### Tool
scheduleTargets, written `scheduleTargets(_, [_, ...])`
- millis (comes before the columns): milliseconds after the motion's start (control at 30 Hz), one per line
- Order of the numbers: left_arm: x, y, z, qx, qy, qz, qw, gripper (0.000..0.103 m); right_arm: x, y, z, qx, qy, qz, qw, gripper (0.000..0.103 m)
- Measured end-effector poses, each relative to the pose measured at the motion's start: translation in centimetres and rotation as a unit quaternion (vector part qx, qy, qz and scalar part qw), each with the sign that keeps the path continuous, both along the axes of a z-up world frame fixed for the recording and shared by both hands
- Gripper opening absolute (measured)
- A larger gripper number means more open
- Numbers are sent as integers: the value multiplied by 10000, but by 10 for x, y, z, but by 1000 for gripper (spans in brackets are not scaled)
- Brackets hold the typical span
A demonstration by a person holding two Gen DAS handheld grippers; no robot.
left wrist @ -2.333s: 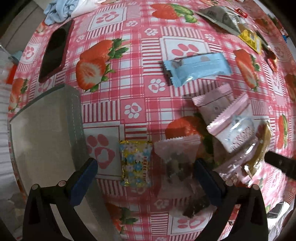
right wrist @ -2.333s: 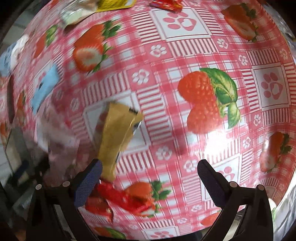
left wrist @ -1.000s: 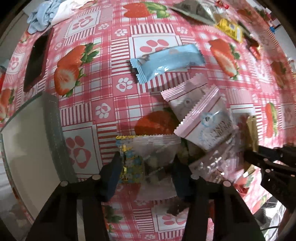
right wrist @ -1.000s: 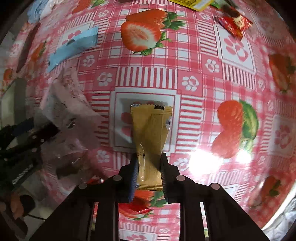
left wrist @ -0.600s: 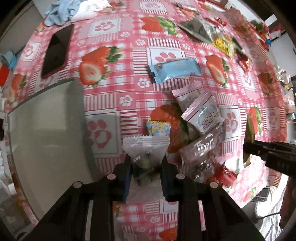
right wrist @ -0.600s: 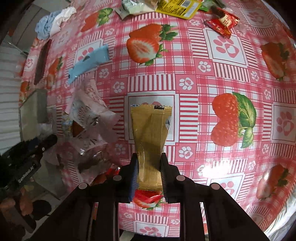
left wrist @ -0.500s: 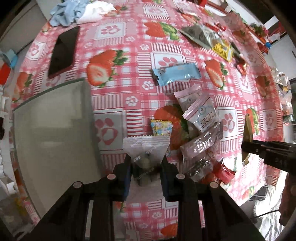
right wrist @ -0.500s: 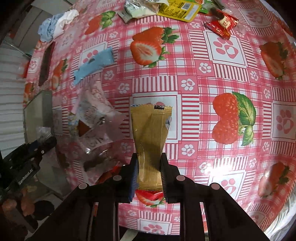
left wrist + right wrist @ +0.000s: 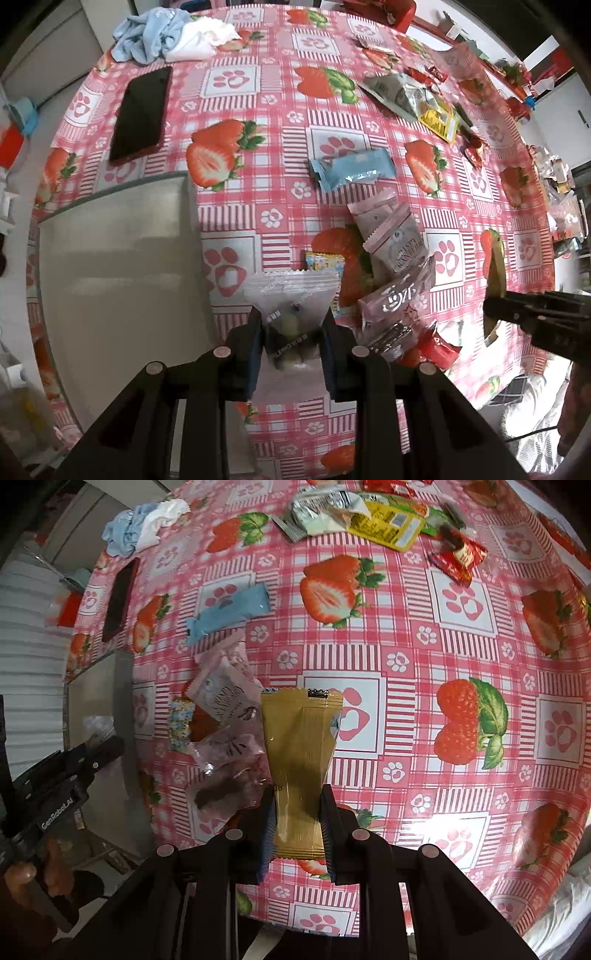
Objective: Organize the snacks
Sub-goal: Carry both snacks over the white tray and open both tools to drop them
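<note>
My left gripper (image 9: 291, 328) is shut on a clear snack packet (image 9: 290, 295) with dark and pale pieces inside, lifted above the strawberry tablecloth (image 9: 229, 110). My right gripper (image 9: 297, 808) is shut on a gold snack packet (image 9: 301, 746), also held off the table. In the left wrist view the gold packet (image 9: 496, 266) shows edge-on at the right. Below lie pink packets (image 9: 395, 243), a small flowered packet (image 9: 323, 260) and a blue packet (image 9: 351, 170). A grey bin (image 9: 118, 258) stands to the left of the pile.
A black phone (image 9: 140, 114) and a crumpled blue-and-white cloth (image 9: 166, 33) lie at the far left. Silver, yellow and red packets (image 9: 354, 517) are scattered at the far side. A red wrapper (image 9: 437, 345) lies by the pink pile. The table edge runs close below both grippers.
The left gripper closed on the clear packet and lifted it off the pile. Both grippers rose, so the table looks smaller and farther. The right gripper kept its hold on the gold packet.
</note>
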State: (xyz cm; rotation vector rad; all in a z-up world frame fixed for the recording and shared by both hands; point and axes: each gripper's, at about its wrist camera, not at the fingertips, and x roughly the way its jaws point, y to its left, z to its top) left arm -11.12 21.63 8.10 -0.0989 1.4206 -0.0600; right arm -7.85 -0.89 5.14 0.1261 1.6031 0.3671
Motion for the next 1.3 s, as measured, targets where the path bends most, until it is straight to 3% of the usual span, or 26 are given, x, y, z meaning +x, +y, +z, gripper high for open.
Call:
scheduleTargets(300, [-25,45,33,-78,-383,400,9984,30,3,31,23,121,-206,349,9991,24])
scheduleTargets(533, [-46,95,41,32,-463,1026,9936,30,0,96,34,194,-302,1064,9937,24])
scheduleTargets(833, [-56,158,26,436,-260,1611,9856,30,-9,210,37,319,-301,2040,9780,24])
scheduleTargets(1033, [-51,176,10,485,-130,1742,9834,30,-10,271,22,271,-158,2346,9716,24])
scheduleTargets(1300, [-42,183,-9,434,42,1870,9814,30,1,301,3,123,15,2327,9725,24])
